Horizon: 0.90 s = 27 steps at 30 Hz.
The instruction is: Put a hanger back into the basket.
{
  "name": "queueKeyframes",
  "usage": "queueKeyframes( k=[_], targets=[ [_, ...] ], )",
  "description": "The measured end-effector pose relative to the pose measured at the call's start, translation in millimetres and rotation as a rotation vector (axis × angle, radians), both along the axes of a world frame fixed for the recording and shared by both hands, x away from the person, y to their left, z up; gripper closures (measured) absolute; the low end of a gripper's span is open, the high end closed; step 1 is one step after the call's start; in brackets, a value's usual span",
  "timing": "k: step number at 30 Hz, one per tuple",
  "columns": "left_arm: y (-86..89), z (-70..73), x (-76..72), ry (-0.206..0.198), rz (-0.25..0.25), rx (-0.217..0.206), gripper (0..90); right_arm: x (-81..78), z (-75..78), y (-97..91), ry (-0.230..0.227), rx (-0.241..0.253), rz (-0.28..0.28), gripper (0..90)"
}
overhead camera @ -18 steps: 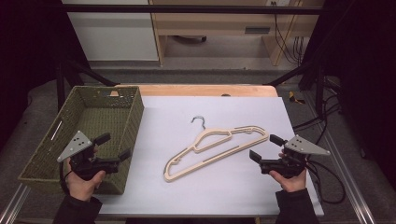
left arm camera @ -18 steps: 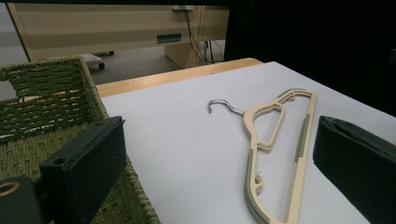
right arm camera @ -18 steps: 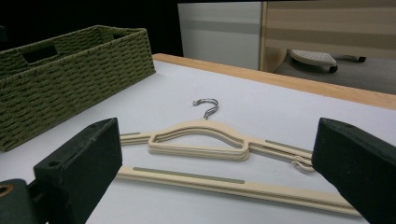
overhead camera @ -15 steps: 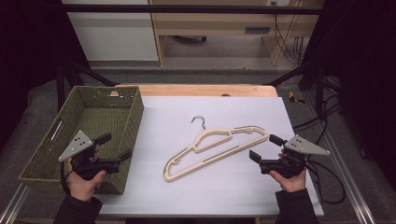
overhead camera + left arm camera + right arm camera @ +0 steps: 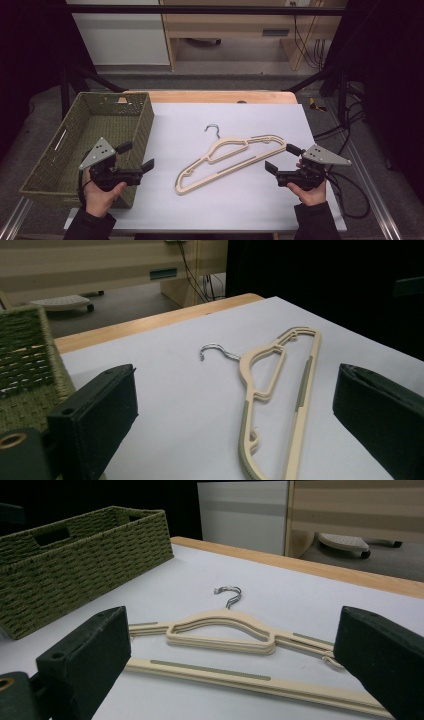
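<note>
White paper covers the counter (image 5: 240, 210) in front of me, with a bare wooden strip along its far edge and dim workshop floor beyond. Lying flat near the middle of that sheet is the stack of beige hangers (image 5: 231, 157), their metal hook (image 5: 213, 131) pointing away from me and the long bar running diagonally toward my left. Nothing about them has shifted over the last half second — same angle, same spot, untouched.

My right hand-held gripper (image 5: 280, 159) sits just beside the stack's right shoulder, jaws spread wide and empty; in the right gripper view the hangers (image 5: 225, 635) lie squarely between the two black jaws but not touching either. My left hand-held gripper (image 5: 136, 156) hovers by the near corner of the woven green basket (image 5: 45, 165), equally wide open with nothing in it, looking across at the hangers (image 5: 275, 395).

Both hands have barely stirred, so I judge the pick-up has not begun — the right side looks best placed to close in first.
</note>
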<state>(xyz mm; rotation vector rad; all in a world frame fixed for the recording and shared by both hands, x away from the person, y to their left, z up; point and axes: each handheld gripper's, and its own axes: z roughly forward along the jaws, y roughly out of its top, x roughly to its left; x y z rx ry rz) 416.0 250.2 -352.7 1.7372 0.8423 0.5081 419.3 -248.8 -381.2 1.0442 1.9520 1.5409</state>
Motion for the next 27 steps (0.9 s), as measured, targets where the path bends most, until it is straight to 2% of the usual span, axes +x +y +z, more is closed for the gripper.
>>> queueKeyframes(
  k=[6,8,14,19,27],
  targets=[
    [-19.0,1.2,7.5,0.016,-0.032,0.019,4.8,-0.5,1.4,0.3,0.003,0.006,0.002,2.4],
    [-26.0,0.7,10.9,0.021,-0.039,0.035,5.0,-0.4,1.5,0.2,-0.006,-0.003,0.006,2.5],
    [-50.4,-3.2,26.3,0.048,-0.078,0.082,6.2,1.3,-0.5,4.0,0.008,-0.012,0.013,2.5],
    [-70.7,-14.3,41.7,0.085,-0.097,0.118,6.4,1.0,-0.3,5.9,0.01,-0.013,0.018,2.5],
    [-90.5,-37.8,65.4,0.148,-0.101,0.184,9.4,1.5,-0.6,6.0,0.012,-0.016,0.019,2.6]
  ],
)
